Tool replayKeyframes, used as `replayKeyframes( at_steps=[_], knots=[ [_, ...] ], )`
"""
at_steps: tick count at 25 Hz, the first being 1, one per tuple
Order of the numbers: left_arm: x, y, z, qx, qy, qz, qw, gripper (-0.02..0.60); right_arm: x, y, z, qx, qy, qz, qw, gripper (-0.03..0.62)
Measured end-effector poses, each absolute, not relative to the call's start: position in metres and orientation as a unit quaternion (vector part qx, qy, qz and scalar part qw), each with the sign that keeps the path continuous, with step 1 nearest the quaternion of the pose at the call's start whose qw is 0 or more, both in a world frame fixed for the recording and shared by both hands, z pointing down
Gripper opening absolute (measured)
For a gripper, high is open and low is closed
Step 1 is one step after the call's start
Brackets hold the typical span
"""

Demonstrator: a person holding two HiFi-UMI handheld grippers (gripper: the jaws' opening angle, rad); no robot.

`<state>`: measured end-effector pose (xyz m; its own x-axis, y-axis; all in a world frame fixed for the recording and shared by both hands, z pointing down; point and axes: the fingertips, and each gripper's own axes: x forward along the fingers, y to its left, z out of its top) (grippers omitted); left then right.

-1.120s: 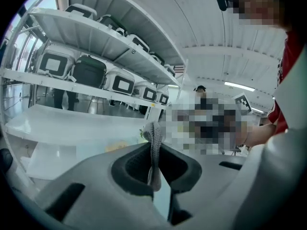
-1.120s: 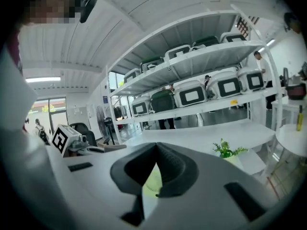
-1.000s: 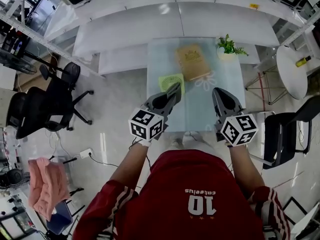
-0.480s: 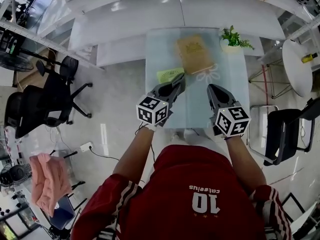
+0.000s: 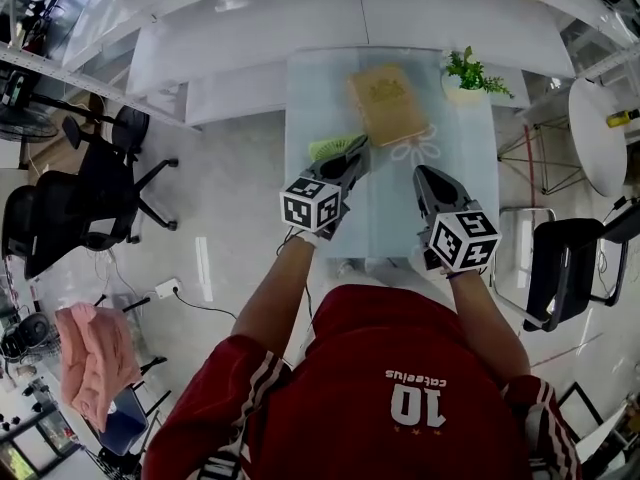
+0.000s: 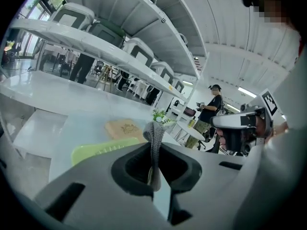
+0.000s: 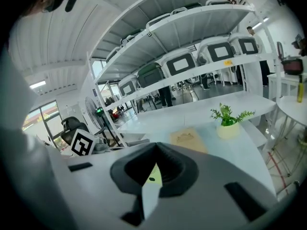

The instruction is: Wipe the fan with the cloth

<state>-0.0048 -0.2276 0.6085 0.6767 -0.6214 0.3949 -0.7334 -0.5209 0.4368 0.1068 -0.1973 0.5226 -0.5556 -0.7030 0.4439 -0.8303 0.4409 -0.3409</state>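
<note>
A small green fan point(image 5: 333, 147) lies flat at the left edge of the glass table point(image 5: 390, 208); in the left gripper view the fan point(image 6: 100, 148) lies just left of and beyond the jaws. My left gripper point(image 5: 352, 154) reaches over its near right corner and is shut on a strip of grey cloth point(image 6: 154, 131) that sticks up between the closed jaws point(image 6: 156, 150). My right gripper point(image 5: 424, 175) hovers over the table's middle, right of the fan, its jaws point(image 7: 154, 150) shut with nothing in them.
A tan flat object point(image 5: 386, 104) lies at the table's far middle and a small potted plant point(image 5: 465, 80) at its far right corner. Black office chairs point(image 5: 100, 183) stand on the floor to the left. A round white table point(image 5: 600, 133) is to the right.
My left gripper has moved forward and slightly right, so its tip now overlaps the green fan. The right gripper has barely shifted.
</note>
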Motion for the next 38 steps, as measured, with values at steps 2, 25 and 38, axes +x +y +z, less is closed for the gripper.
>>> replayKeyframes(
  at_steps=[2,25,38],
  knots=[
    [-0.004,-0.23,0.616,0.864,-0.39,0.097,0.303,0.026,0.107,-0.198,0.527,0.455,-0.84,0.27,0.123,0.005],
    [-0.024,-0.245,0.649,0.838,-0.425,0.12,0.32,0.026,0.102,-0.205,0.541,0.44,-0.837,0.295,0.136,0.005],
    [-0.051,-0.245,0.654,0.823,-0.451,0.117,0.325,0.026,0.102,-0.202,0.536,0.444,-0.837,0.29,0.134,0.005]
  ],
)
